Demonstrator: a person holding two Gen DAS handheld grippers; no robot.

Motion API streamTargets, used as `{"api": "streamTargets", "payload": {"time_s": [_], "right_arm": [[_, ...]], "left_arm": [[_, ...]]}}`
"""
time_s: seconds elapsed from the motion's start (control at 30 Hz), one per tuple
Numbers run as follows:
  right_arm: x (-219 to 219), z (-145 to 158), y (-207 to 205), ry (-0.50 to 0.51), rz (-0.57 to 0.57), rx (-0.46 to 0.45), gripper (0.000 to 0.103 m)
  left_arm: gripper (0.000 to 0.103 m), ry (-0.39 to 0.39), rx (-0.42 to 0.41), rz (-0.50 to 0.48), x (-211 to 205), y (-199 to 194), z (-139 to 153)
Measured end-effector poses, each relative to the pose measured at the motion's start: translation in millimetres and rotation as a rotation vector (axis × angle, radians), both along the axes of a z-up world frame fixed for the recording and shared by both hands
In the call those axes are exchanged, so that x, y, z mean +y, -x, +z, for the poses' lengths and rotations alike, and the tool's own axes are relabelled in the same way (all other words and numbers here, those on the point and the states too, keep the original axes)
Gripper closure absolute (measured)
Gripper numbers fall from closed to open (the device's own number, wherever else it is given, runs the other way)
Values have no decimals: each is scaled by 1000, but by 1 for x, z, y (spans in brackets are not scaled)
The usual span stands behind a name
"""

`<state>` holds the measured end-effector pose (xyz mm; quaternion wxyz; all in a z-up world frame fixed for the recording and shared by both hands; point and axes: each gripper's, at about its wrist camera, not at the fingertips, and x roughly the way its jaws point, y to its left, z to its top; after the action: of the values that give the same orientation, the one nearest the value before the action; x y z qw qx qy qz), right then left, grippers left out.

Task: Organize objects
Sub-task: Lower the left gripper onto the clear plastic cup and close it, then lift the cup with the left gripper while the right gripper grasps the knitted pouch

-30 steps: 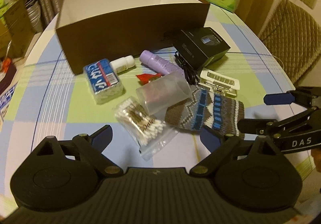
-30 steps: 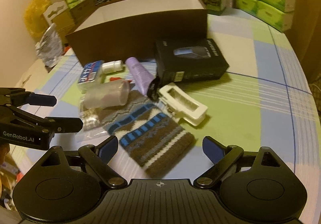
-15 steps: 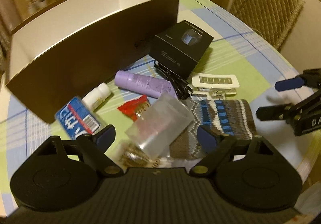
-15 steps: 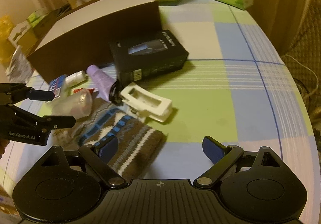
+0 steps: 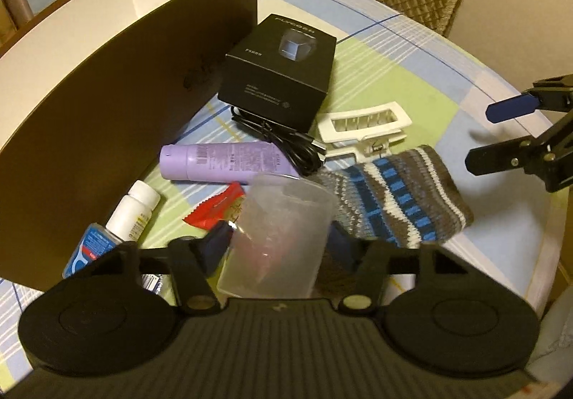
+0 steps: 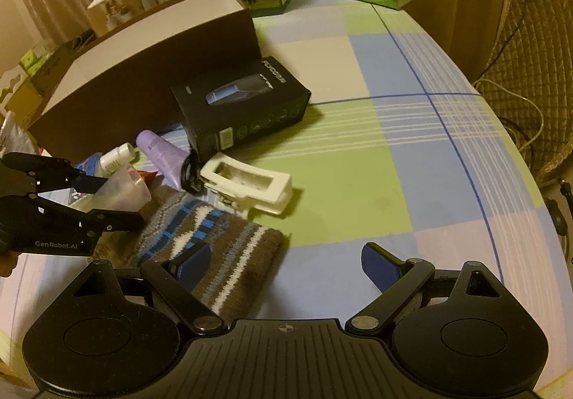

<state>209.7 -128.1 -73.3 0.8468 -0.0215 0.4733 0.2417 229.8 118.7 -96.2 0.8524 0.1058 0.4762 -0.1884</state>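
- The left gripper has its jaws closed in on a translucent plastic cup, one blue pad against each side wall; the cup lies tipped among the clutter, so a side-on squeeze is the natural hold
- The right gripper hovers with jaws wide apart and nothing in them, low over the knitted pouch, which lies flat on the counter and looks the likely next pick
- A brown storage box, open-topped with a white interior, stands just behind the pile, placed near enough that each item needs only a short lift over its wall
- Waiting beside it: a black product box resting over a coiled black cable, a purple tube, a white hair clip, a small white bottle and a red sachet
- Sorting appears barely begun; the cup's thin walls may flex under pressure
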Motion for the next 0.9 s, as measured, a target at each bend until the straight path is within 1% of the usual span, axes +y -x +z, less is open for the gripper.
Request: {"api": "streamTargets", "payload": {"time_s": [0.13, 0.23, 0.3, 0.47, 0.57, 0.67, 0.7, 0.73, 0.77, 0.8, 0.83, 0.87, 0.9], "right_arm": [[14, 2, 3, -38, 93, -21, 14], [32, 1, 7, -58, 228, -41, 14], [44, -3, 7, -60, 336, -43, 14], [72, -18, 7, 22, 593, -73, 15], [84, -29, 12, 93, 736, -112, 21], [91, -39, 15, 155, 820, -139, 34], [92, -42, 15, 172, 837, -143, 43], [93, -45, 15, 187, 855, -143, 55], [93, -47, 15, 196, 870, -149, 62], [92, -46, 16, 199, 878, -162, 77], [91, -44, 16, 191, 880, -164, 83], [90, -41, 14, 174, 873, -151, 92], [89, -37, 12, 161, 858, -139, 94]], "left_arm": [[53, 11, -22, 26, 7, 6, 5], [53, 21, -33, 74, 14, 13, 12], [53, 35, -41, 126, 20, 18, 18], [53, 74, -54, 264, 39, 32, 32], [53, 81, -52, 338, 48, 42, 36], [53, 100, -44, 417, 58, 55, 37], [53, 104, -42, 440, 61, 59, 38], [53, 105, -40, 464, 63, 64, 38], [53, 104, -37, 488, 66, 68, 38], [53, 103, -34, 508, 67, 72, 39], [53, 104, -31, 527, 69, 76, 39], [53, 106, -29, 545, 70, 79, 39], [53, 104, -28, 559, 71, 82, 40]]}}
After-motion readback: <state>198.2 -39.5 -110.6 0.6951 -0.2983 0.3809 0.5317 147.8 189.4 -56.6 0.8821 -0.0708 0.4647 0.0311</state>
